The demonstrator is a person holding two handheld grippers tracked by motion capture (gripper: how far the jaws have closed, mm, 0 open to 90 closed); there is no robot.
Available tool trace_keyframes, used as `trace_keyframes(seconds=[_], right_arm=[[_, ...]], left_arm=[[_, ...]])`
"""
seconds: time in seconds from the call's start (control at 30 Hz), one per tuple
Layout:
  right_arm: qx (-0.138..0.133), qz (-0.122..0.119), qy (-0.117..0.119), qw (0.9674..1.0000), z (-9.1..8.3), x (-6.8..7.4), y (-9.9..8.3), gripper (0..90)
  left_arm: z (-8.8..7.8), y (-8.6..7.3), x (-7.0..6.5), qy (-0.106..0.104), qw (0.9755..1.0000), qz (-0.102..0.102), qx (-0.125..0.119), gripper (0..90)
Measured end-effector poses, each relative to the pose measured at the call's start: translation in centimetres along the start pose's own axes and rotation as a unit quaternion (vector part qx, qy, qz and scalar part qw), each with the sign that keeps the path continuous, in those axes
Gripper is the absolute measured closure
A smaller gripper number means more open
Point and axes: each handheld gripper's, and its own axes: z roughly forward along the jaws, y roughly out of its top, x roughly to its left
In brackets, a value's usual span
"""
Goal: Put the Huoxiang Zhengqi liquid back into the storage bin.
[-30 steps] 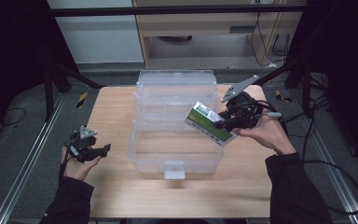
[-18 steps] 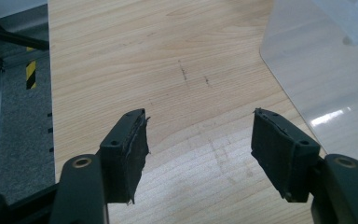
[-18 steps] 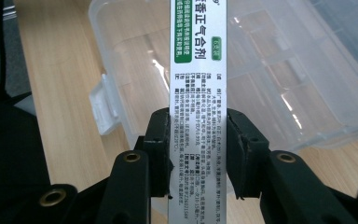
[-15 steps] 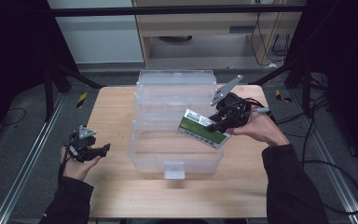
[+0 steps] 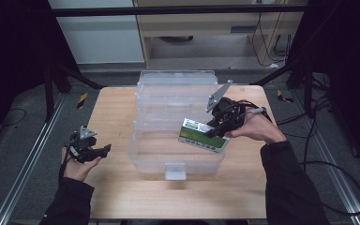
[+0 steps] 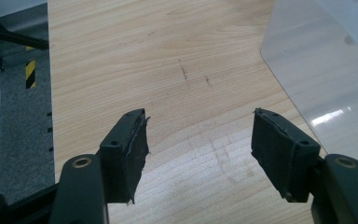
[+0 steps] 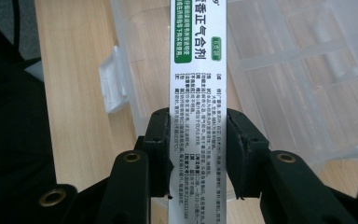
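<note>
- One medicine box (image 5: 203, 136), white with green bands and black print, sits over the one clear plastic bin (image 5: 176, 161).
- Right gripper (image 5: 214, 132) pinches its narrow sides.
- Left gripper (image 5: 104, 150) spread, nothing between.

You are working over a table (image 5: 117, 187) of pale, matt wood with fine grain and a few faint scuffs. The storage box (image 5: 176, 140) on it is looking like clear, smooth plastic, catching soft glare, and its front latch (image 5: 175, 170) is a cloudier white plastic. Your right gripper (image 7: 196, 140) is holding a carton (image 7: 196, 70) of glossy printed card, white and green. The pads (image 6: 135, 149) on your left gripper (image 6: 200, 154) are showing matt black rubber, frayed and rough at the edges.
</note>
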Motion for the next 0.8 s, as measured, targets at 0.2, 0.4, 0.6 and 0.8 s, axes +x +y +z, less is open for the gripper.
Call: trace_keyframes(seconds=[0.2, 0.4, 0.6, 0.8], right_arm=[[0.015, -0.02, 0.015, 0.9996, 0.7, -0.2, 0.2, 64.4], [0.027, -0.041, 0.019, 0.9986, 1.2, -0.3, 0.5, 64.4], [0.04, -0.055, 0.036, 0.9971, 1.9, -0.5, 0.8, 64.5], [0.058, -0.066, 0.039, 0.9954, 2.5, -0.5, 0.9, 64.5]], left_arm=[[0.0, 0.0, 0.0, -0.001, 1.0, 0.0, 0.001, 35.3], [0.0, 0.0, 0.0, -0.001, 1.0, -0.001, -0.001, 35.3], [0.0, 0.0, 0.1, -0.001, 1.0, -0.001, -0.001, 35.3], [0.0, -0.1, 0.1, -0.001, 1.0, -0.002, 0.0, 35.3]])
